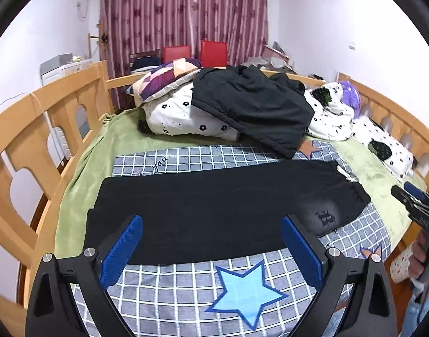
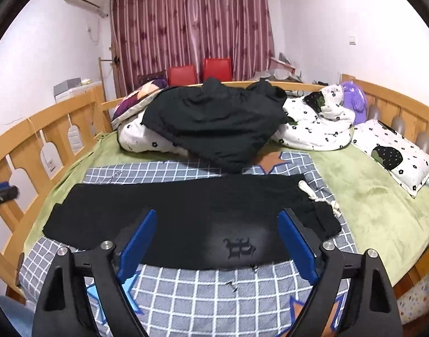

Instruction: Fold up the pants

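Note:
Black pants (image 1: 214, 191) lie flat, folded lengthwise, across a grey checked sheet (image 1: 186, 289) on the bed. The waist with its white drawstring (image 1: 346, 174) is at the right and the leg ends are at the left. My left gripper (image 1: 211, 219) hovers open above the near edge of the pants, with nothing between its blue pads. In the right wrist view my right gripper (image 2: 217, 213) is open too, above the pants (image 2: 186, 205) near a dark emblem (image 2: 239, 248), and it holds nothing. No pad touches the cloth.
Behind the pants, a heap of black clothing (image 1: 250, 106) lies on a flowered white quilt (image 1: 175, 112). A flowered pillow (image 2: 396, 154) is at the right on the green blanket (image 2: 368, 205). Wooden rails (image 1: 32, 129) fence the bed's sides and far end.

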